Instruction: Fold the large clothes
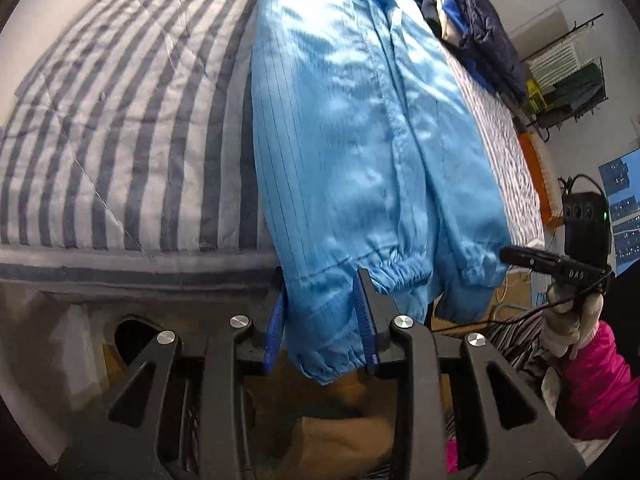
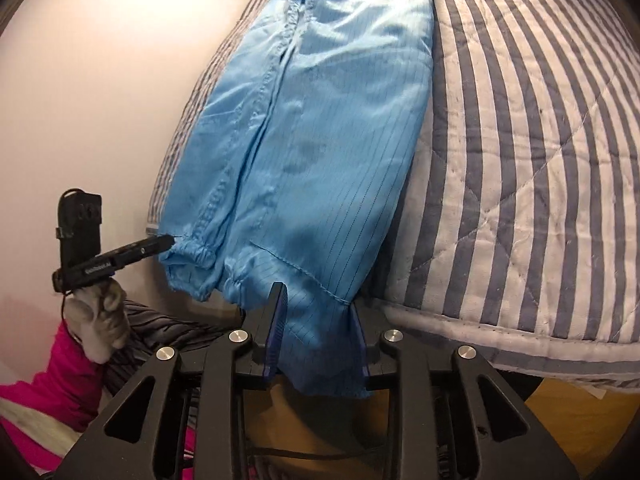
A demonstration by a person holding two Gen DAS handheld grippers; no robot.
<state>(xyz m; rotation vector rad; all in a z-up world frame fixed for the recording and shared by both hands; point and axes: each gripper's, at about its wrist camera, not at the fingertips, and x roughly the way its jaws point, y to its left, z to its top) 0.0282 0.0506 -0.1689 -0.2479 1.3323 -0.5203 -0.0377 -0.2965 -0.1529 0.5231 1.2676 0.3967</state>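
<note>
A light blue pinstriped garment lies lengthwise on a striped quilt, sleeves folded in, its hem and elastic cuffs hanging over the near edge. My left gripper is open, its blue-padded fingers astride the hanging hem at the garment's left side. In the right wrist view the same garment hangs over the edge, and my right gripper is open with its fingers on either side of the hem corner. The right gripper also shows in the left wrist view, and the left gripper in the right wrist view.
The blue and white striped quilt covers the bed. A pile of dark and white clothes sits at the far end. A rack with shelves stands by the wall. A pink sleeve and white glove hold the other gripper.
</note>
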